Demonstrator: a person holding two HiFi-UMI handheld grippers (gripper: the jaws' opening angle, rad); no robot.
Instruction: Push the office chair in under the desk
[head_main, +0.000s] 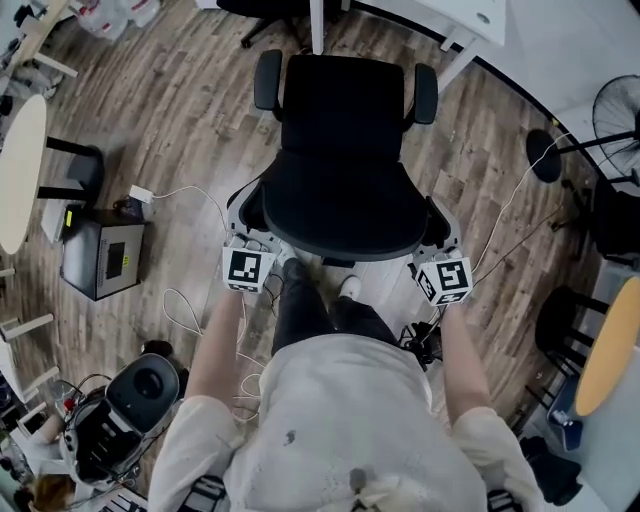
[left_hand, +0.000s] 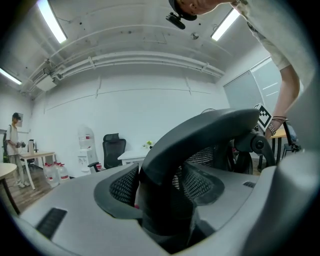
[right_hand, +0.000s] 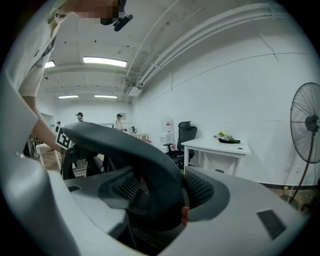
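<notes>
The black office chair (head_main: 343, 110) stands in front of me on the wood floor, its seat facing the white desk (head_main: 450, 18) at the top edge. Its curved backrest (head_main: 340, 215) is nearest me. My left gripper (head_main: 245, 222) is shut on the backrest's left edge and my right gripper (head_main: 440, 228) on its right edge. In the left gripper view the black backrest rim (left_hand: 200, 132) runs up between the jaws of the left gripper (left_hand: 165, 200). In the right gripper view the backrest rim (right_hand: 125, 145) sits clamped in the right gripper (right_hand: 160, 205).
A black box (head_main: 100, 255) and white cables (head_main: 190, 300) lie on the floor at the left. A round table (head_main: 20, 170) stands at the far left. A fan (head_main: 615, 110) and stools (head_main: 560, 320) stand at the right. The person's feet (head_main: 320, 285) are just behind the chair.
</notes>
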